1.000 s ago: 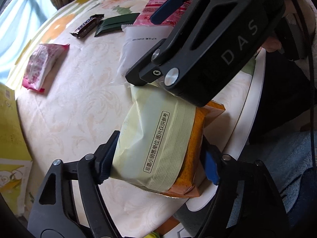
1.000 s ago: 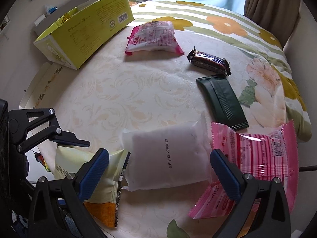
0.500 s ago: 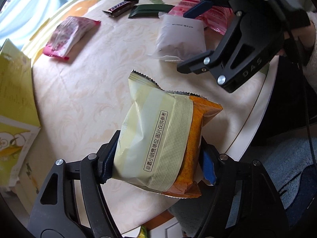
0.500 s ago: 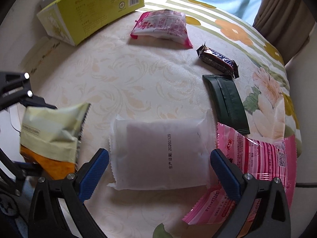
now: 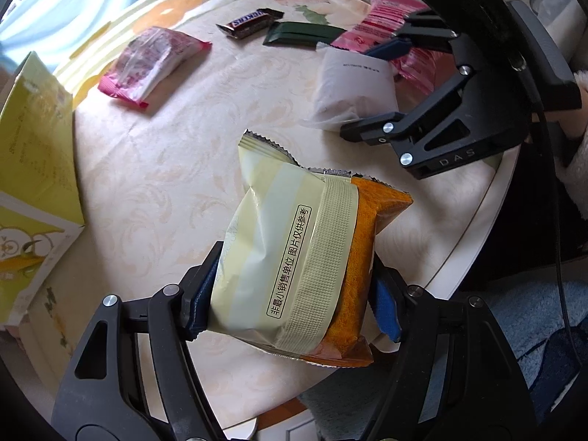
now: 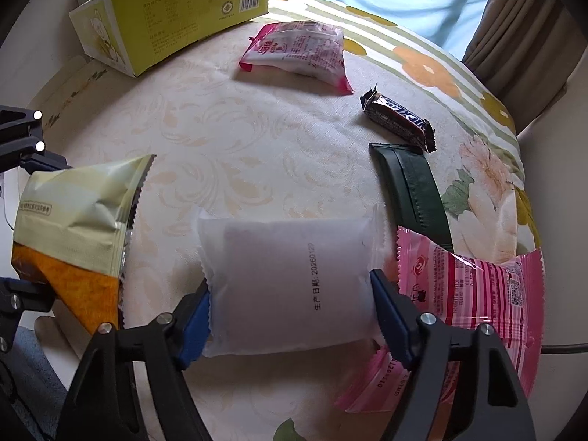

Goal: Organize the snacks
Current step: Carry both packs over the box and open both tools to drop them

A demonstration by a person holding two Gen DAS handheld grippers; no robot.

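My left gripper point(image 5: 294, 305) is shut on a pale yellow and orange snack bag point(image 5: 294, 257) and holds it above the round table near its front edge; the bag also shows in the right wrist view point(image 6: 73, 228). My right gripper point(image 6: 290, 316) has its blue pads on both sides of a white frosted packet point(image 6: 290, 286) that lies on the table; the packet also shows in the left wrist view point(image 5: 352, 88). Both pads touch the packet's edges.
A yellow-green carton point(image 6: 176, 14) stands at the table's far left. A pink-white bag point(image 6: 297, 51), a Snickers bar point(image 6: 397, 117), a dark green pouch point(image 6: 411, 191) and a pink striped packet point(image 6: 466, 294) lie on the floral tablecloth point(image 6: 257, 147).
My left gripper has lifted the yellow-orange bag off the table and drawn it back toward the left. My right gripper has closed in on the white packet.
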